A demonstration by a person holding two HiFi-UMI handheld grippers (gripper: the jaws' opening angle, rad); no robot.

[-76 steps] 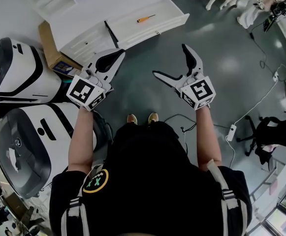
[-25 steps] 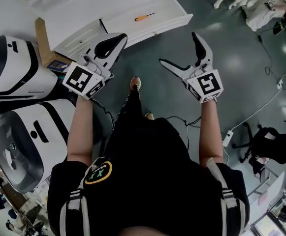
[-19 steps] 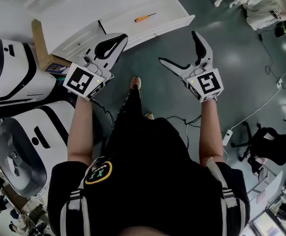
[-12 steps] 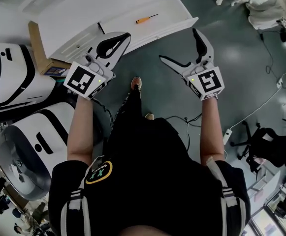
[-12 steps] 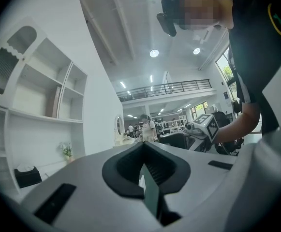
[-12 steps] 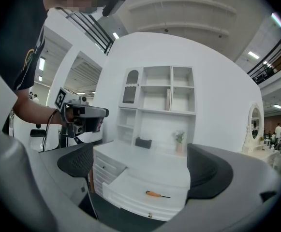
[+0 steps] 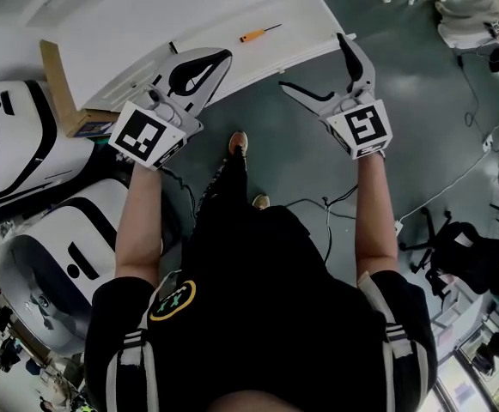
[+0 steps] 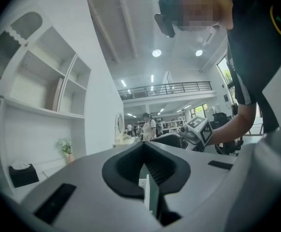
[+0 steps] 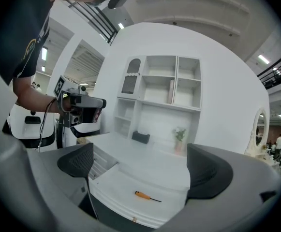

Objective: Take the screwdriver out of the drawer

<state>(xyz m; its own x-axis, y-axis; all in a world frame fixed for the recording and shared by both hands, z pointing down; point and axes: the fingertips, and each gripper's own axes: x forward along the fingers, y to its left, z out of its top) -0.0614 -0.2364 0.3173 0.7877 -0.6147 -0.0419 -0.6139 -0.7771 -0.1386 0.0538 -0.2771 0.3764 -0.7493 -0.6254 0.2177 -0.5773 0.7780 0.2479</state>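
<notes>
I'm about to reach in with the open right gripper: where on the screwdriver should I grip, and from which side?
Take the screwdriver by its orange handle, thicker than the thin shaft. It lies flat in the open drawer, so probably come down from above with the jaws across it.

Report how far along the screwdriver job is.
Done: the drawer stands open, with the orange-handled screwdriver lying exposed inside. In hand: the right gripper, jaws wide apart, points at it without touching it; the left gripper is shut and empty. Left: reaching in, gripping the screwdriver and lifting it out.
</notes>
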